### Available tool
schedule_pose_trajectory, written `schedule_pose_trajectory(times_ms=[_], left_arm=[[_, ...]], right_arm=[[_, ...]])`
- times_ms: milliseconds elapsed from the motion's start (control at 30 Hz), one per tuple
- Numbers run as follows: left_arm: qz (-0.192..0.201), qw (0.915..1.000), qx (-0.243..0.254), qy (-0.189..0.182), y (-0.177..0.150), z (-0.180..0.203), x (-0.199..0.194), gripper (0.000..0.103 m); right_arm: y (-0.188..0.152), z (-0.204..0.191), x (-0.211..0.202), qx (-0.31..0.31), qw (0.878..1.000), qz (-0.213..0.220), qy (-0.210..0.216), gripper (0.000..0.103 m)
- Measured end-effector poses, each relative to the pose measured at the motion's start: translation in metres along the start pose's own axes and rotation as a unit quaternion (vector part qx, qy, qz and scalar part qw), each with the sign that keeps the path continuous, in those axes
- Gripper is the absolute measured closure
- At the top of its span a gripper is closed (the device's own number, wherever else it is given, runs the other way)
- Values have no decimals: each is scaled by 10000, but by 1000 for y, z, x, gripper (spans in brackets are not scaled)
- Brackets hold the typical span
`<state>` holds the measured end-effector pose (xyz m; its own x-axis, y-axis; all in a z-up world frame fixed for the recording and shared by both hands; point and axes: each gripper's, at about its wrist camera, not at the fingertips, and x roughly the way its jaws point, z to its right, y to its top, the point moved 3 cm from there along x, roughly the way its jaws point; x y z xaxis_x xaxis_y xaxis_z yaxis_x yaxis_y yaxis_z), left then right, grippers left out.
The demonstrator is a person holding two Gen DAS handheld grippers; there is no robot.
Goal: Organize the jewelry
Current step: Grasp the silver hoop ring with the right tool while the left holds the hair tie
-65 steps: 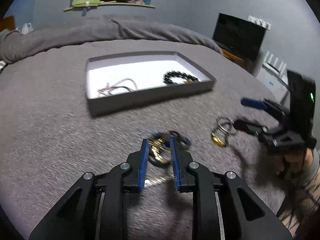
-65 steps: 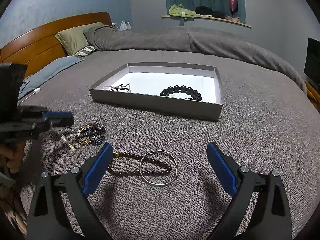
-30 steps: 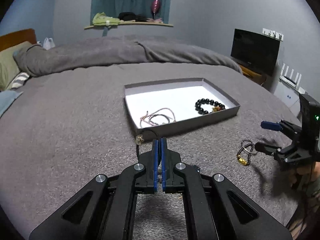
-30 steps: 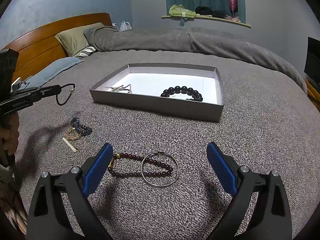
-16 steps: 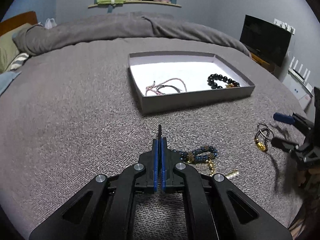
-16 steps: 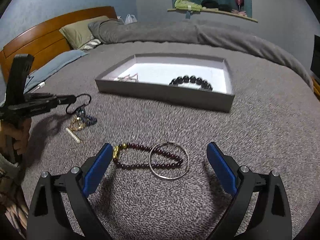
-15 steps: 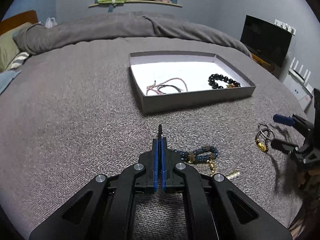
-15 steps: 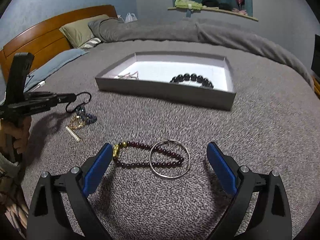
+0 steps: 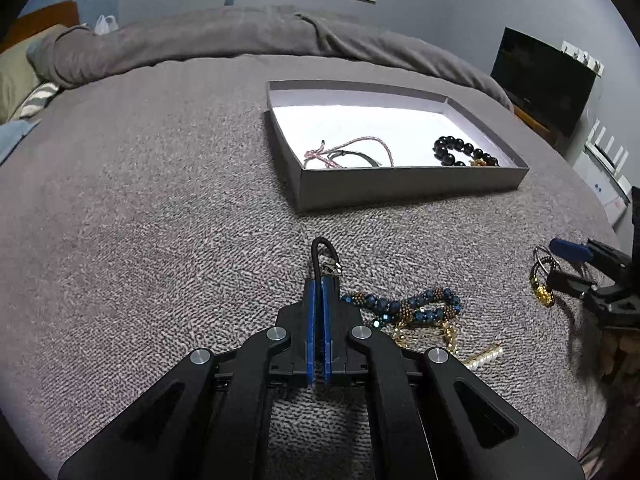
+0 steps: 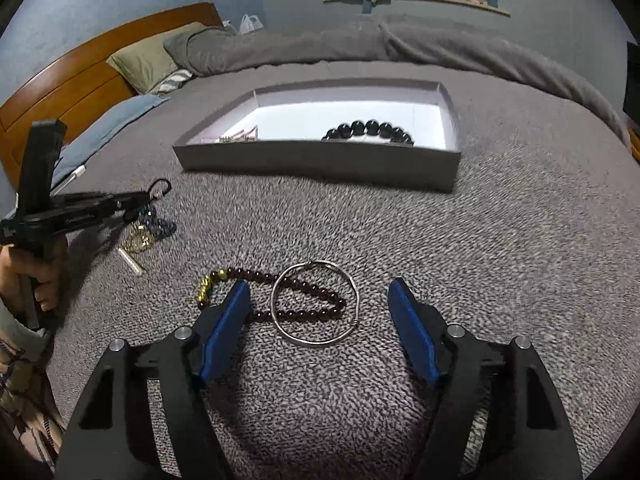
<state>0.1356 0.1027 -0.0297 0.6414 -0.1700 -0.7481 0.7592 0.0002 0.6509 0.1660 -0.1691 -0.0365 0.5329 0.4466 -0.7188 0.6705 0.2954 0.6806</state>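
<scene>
My left gripper is shut on a thin black cord bracelet whose loop sticks out past the tips; it also shows in the right wrist view. A blue and gold beaded bracelet lies just right of it on the bed. My right gripper is open, low over a silver ring bangle and a dark red bead bracelet, which lie between its fingers. The grey box holds a pink cord bracelet and a black bead bracelet.
A small pearl bar lies by the blue beads. Grey blanket covers the bed. Pillows and a wooden headboard stand at the left. A dark TV stands beyond the bed's right edge.
My left gripper, holding the black cord, has dropped lower and nearer the blue beads. My right gripper has moved forward and down over the ring and red beads.
</scene>
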Motion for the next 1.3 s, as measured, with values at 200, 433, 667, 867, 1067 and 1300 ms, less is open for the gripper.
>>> schedule_pose_trajectory(times_ms=[200, 433, 667, 867, 1067, 1300], left_arm=[[72, 10000, 1, -6, 3, 1, -3, 99], [541, 9985, 39, -104, 18, 10, -32, 99], [780, 9966, 161, -218, 32, 21, -46, 99], [1019, 9941, 163, -340, 53, 27, -54, 99], [871, 9947, 88, -547, 59, 17, -56, 99], [243, 9995, 214, -22, 30, 7, -21, 61]], right_arm=[[0, 1, 4, -15, 10000, 4, 13, 56], [6, 1, -6, -6, 9997, 236, 83, 57], [21, -3, -19, -126, 9986, 504, 53, 57], [45, -11, -19, -316, 9973, 655, 51, 56], [64, -8, -16, -272, 9966, 779, 81, 57], [61, -5, -19, -211, 9967, 780, 104, 56]])
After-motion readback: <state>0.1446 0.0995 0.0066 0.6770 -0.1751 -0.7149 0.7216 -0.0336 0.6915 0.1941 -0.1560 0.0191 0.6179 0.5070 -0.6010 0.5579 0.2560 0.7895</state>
